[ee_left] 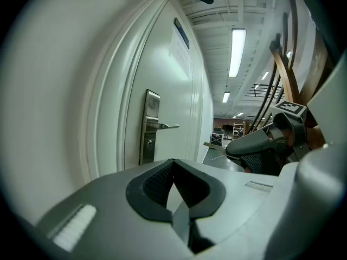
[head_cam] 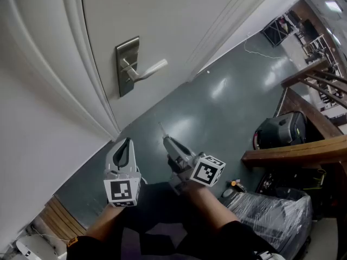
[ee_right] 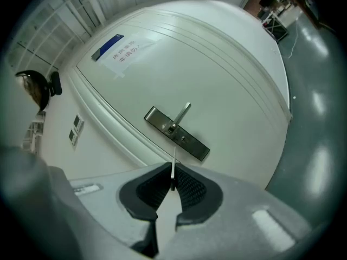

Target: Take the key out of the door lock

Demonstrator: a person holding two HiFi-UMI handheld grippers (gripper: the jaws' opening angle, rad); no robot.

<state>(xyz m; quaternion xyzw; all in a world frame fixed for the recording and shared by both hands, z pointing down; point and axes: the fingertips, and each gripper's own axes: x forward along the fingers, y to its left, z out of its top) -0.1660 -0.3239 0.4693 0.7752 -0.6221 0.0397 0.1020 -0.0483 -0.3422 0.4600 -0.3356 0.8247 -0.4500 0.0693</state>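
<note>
A white door (head_cam: 179, 15) carries a brushed-metal lock plate (head_cam: 127, 65) with a lever handle (head_cam: 149, 70). No key shows in the plate (ee_right: 176, 134); its small keyhole (ee_right: 183, 139) looks bare. My right gripper (head_cam: 166, 141) hangs well back from the door, over the floor, shut on a thin metal key (ee_right: 173, 169) whose blade points toward the plate. In the head view the key (head_cam: 161, 129) is a fine sliver ahead of the jaws. Beside it, my left gripper (head_cam: 126, 148) is shut with nothing in it and faces the door frame. The lock plate (ee_left: 149, 126) also appears in the left gripper view.
Grey-green floor (head_cam: 217, 107) stretches right of the door. A wooden stair rail (head_cam: 295, 151), a black bag (head_cam: 282, 129) and a plastic-wrapped bundle (head_cam: 271, 210) stand at the right. Wooden slats (head_cam: 57, 221) lie at the lower left. A paper notice (ee_right: 122, 50) is stuck on the door.
</note>
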